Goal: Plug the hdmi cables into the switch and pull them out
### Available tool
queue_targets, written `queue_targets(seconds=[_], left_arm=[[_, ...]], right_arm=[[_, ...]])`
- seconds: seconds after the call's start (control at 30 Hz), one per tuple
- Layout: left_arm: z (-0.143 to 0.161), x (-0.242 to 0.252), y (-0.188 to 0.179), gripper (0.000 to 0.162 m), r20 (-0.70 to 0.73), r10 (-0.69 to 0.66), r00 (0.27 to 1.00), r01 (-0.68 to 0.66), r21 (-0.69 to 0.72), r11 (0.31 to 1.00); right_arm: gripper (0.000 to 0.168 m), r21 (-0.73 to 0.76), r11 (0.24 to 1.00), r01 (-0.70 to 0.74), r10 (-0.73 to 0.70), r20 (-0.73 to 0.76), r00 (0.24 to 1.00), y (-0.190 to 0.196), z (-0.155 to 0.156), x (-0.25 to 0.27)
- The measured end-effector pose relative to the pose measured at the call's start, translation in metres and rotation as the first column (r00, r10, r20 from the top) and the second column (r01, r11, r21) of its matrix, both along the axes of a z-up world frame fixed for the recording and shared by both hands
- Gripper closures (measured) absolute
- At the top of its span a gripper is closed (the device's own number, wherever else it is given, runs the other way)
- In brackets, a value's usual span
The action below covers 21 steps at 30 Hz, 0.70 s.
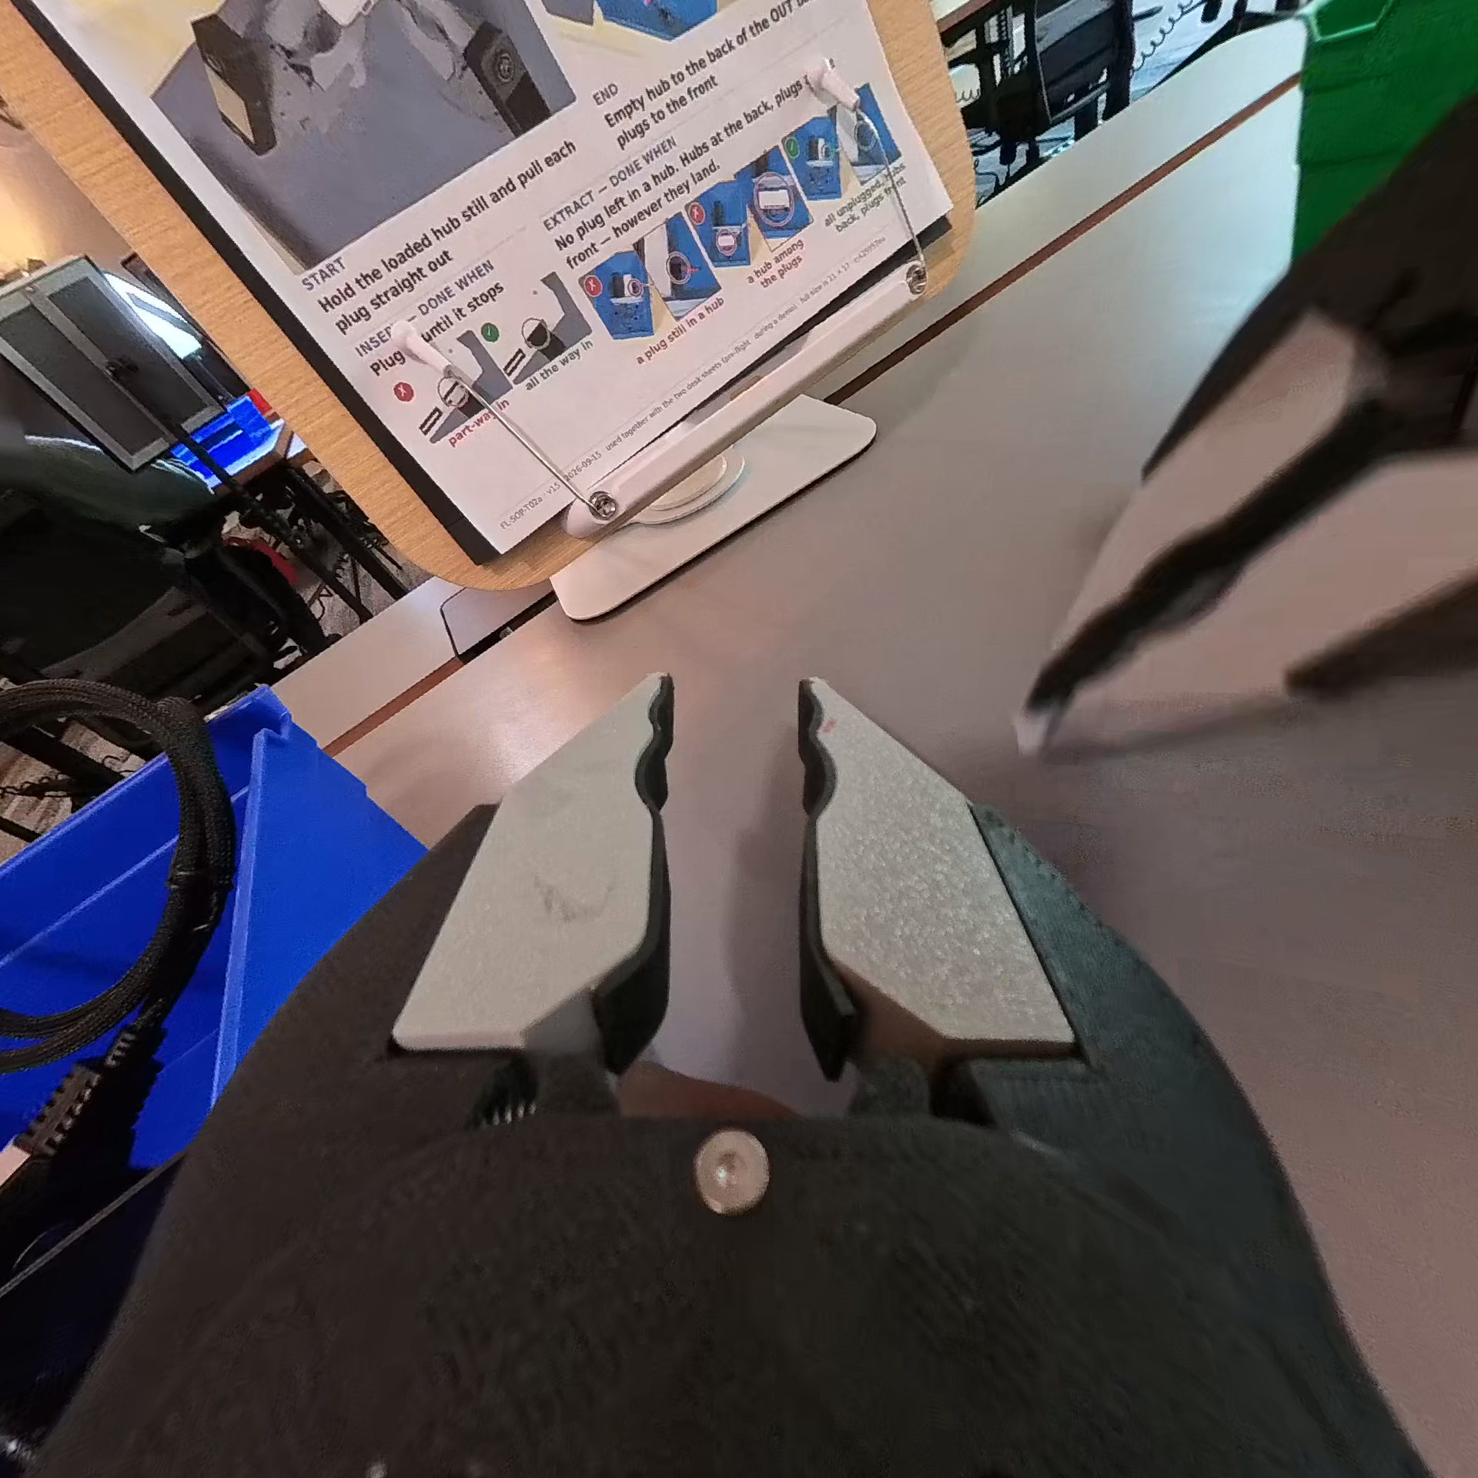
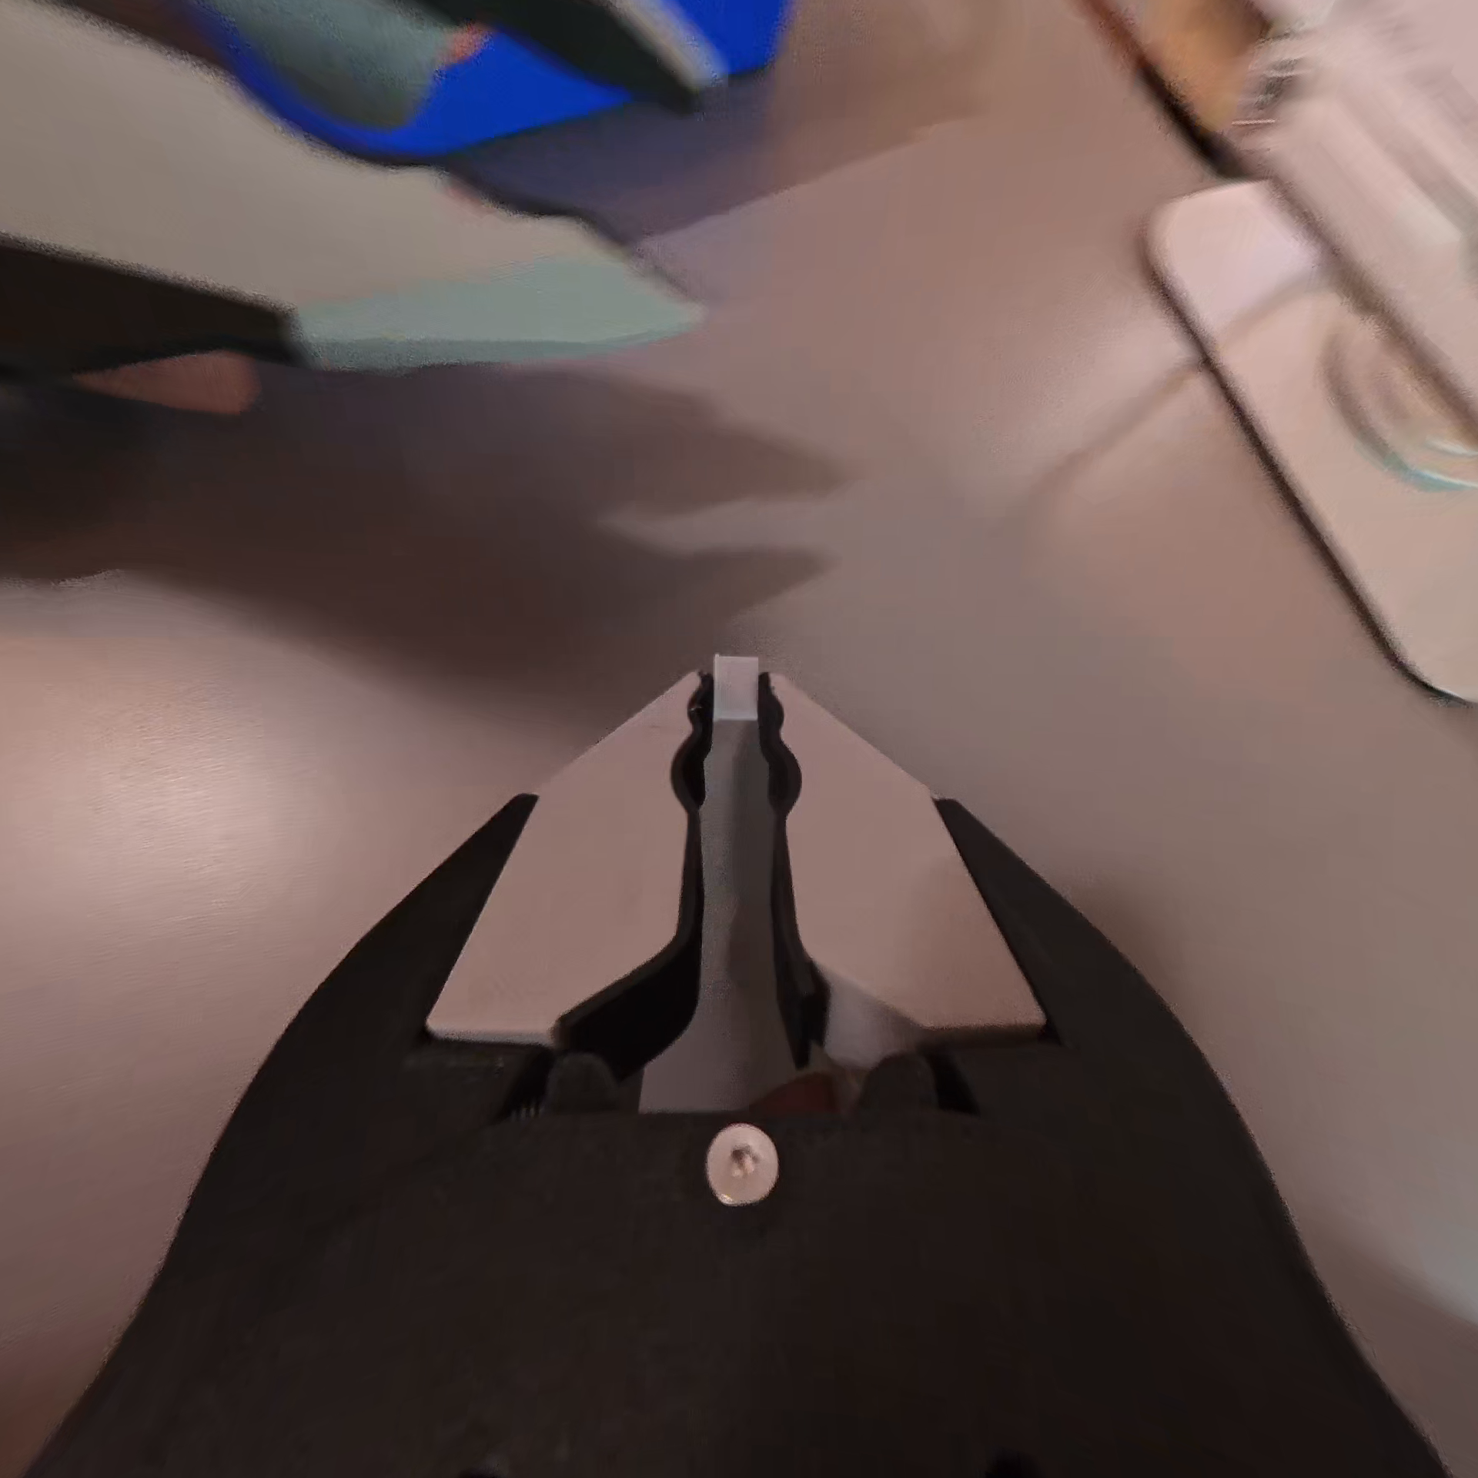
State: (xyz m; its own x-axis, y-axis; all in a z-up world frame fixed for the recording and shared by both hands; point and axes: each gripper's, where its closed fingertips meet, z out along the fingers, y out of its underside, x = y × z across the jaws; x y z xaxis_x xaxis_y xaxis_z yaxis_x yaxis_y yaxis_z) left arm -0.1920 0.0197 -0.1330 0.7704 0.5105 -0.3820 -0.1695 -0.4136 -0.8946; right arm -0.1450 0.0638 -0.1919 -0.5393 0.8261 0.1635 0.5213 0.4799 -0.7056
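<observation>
counter [image 1: 1000, 496] grey, bare ahead | blue bin [image 1: 304, 832] at left edge holds black cable [image 1: 204, 808] | left gripper [image 1: 734, 704] jaws released, nothing between | right gripper [image 2: 734, 680] jaws clenched on small white block [image 2: 734, 689]

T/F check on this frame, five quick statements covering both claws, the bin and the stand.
1. The left claw is open with nothing between its fingers. True.
2. The right claw is wide open. False: its fingers are closed on a thin grey-white piece; what that piece is cannot be told.
3. A black braided cable lies in the blue bin. True.
4. The blue bin sits to the right of the left claw in the left wrist view. False: it is on the left.
5. The instruction sheet lies flat on the table. False: it is propped up on a white stand.
</observation>
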Motion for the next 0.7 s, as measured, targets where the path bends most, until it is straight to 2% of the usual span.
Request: queue_targets(seconds=[0.13,0.23,0.33,0.43,0.5,0.53,0.7], left_arm=[[-0.002,0.001,0.001,0.133,-0.005,-0.004,1.000,0.004,-0.012,1.000],[-0.004,0.001,0.002,0.133,-0.002,-0.009,1.000,0.009,-0.020,1.000],[-0.006,0.002,0.003,0.133,0.003,-0.012,1.000,0.012,-0.024,1.000],[-0.007,0.003,0.004,0.132,0.006,-0.020,1.000,0.020,-0.030,0.999],[-0.008,0.005,0.005,0.132,0.004,-0.025,1.000,0.025,-0.036,0.999],[-0.009,0.005,0.005,0.132,0.004,-0.026,1.000,0.026,-0.041,0.999],[-0.013,0.004,0.005,0.132,0.006,-0.025,1.000,0.025,-0.055,0.998]], right_arm=[[0.160,0.000,0.965,0.264,-0.264,-0.046,0.963,0.092,0.023,-0.022],[0.160,0.091,0.889,0.448,-0.445,-0.050,0.894,0.163,0.016,-0.025],[0.160,0.165,0.816,0.553,-0.558,-0.019,0.829,0.210,-0.001,-0.015],[0.160,0.147,0.792,0.592,-0.606,0.071,0.792,0.226,-0.024,-0.006],[0.157,0.097,0.795,0.599,-0.606,0.078,0.791,0.226,-0.021,-0.006],[0.151,0.093,0.791,0.605,-0.611,0.065,0.789,0.227,-0.016,-0.005],[0.150,-0.058,0.789,0.611,-0.613,-0.133,0.779,0.220,0.044,-0.006]])
